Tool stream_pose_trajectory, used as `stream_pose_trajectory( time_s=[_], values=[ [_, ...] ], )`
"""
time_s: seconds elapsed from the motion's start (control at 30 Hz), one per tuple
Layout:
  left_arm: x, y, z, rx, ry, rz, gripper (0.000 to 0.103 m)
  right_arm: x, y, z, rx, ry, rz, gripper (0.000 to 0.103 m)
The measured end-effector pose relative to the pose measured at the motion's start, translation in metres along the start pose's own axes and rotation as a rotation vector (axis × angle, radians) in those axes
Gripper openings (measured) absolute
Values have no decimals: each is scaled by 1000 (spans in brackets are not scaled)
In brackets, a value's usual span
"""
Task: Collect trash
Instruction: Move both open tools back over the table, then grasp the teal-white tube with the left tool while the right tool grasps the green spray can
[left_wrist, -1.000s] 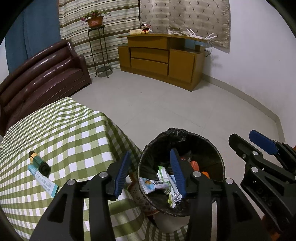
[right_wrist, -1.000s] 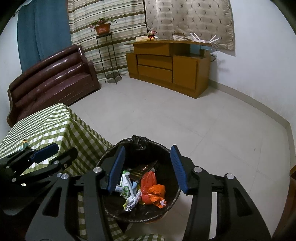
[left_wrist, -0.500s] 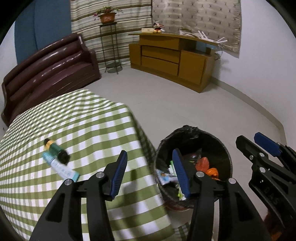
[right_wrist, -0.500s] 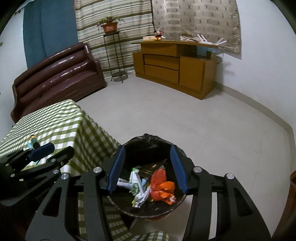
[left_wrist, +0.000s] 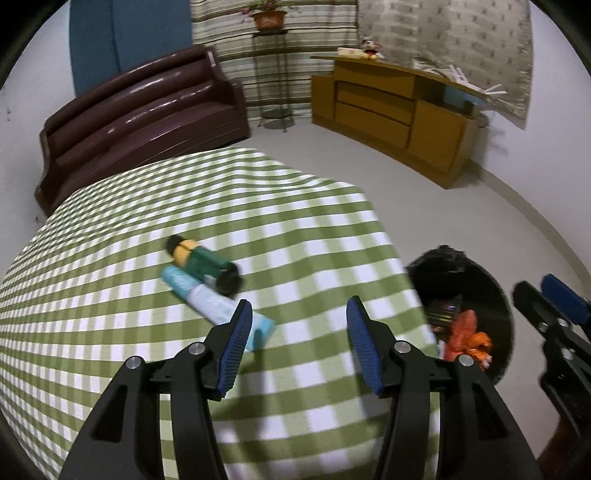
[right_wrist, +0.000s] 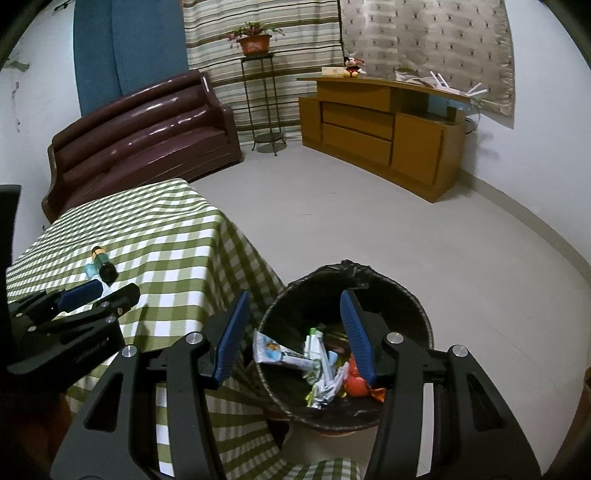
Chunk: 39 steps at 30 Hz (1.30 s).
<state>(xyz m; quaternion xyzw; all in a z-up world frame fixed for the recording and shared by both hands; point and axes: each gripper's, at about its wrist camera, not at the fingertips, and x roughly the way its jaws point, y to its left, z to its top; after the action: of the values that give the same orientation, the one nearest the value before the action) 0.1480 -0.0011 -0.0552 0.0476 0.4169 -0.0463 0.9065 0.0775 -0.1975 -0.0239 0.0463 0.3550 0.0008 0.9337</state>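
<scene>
**Two tubes on the cloth, bin beside the worktop**

On the green-and-white checked worktop (left_wrist: 110, 295) a dark green cylinder with a yellow band (left_wrist: 201, 264) touches a pale blue tube (left_wrist: 218, 308). The left gripper (left_wrist: 299, 328) hovers near them, jaws apart and empty. The black-lined round bin (right_wrist: 413, 310) holds wrappers beneath the right gripper (right_wrist: 293, 325), jaws apart.

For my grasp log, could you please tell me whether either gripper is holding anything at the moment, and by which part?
Nothing is held. The left gripper is open above the checked tablecloth; the right gripper is open over the trash bin.
</scene>
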Motion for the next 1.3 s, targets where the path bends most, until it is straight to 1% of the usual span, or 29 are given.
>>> stream_pose_trajectory(
  time_s=[0.1, 0.27, 0.33, 0.57, 0.73, 0.97, 1.23, 1.3],
  values=[
    [4, 9, 1, -16, 5, 29, 53, 3, 3, 0, -3, 6, 12, 51],
    [13, 19, 3, -33, 28, 58, 53, 9, 8, 0, -5, 18, 24, 51],
    [16, 25, 6, -35, 34, 70, 56, 11, 10, 0, -5, 23, 30, 51],
    [14, 43, 1, -51, 53, 69, 58, 13, 14, 1, -8, 27, 46, 51],
    [8, 62, -12, -61, 61, 65, 60, 13, 20, -1, -16, 31, 54, 51],
    [1, 94, -27, -89, 69, 72, 60, 13, 29, -2, -35, 35, 64, 51],
    [-8, 118, -37, -102, 72, 77, 60, 14, 37, -1, -50, 36, 70, 51],
    [-11, 124, -40, -111, 80, 67, 60, 14, 40, -1, -54, 38, 73, 51]
  ],
)
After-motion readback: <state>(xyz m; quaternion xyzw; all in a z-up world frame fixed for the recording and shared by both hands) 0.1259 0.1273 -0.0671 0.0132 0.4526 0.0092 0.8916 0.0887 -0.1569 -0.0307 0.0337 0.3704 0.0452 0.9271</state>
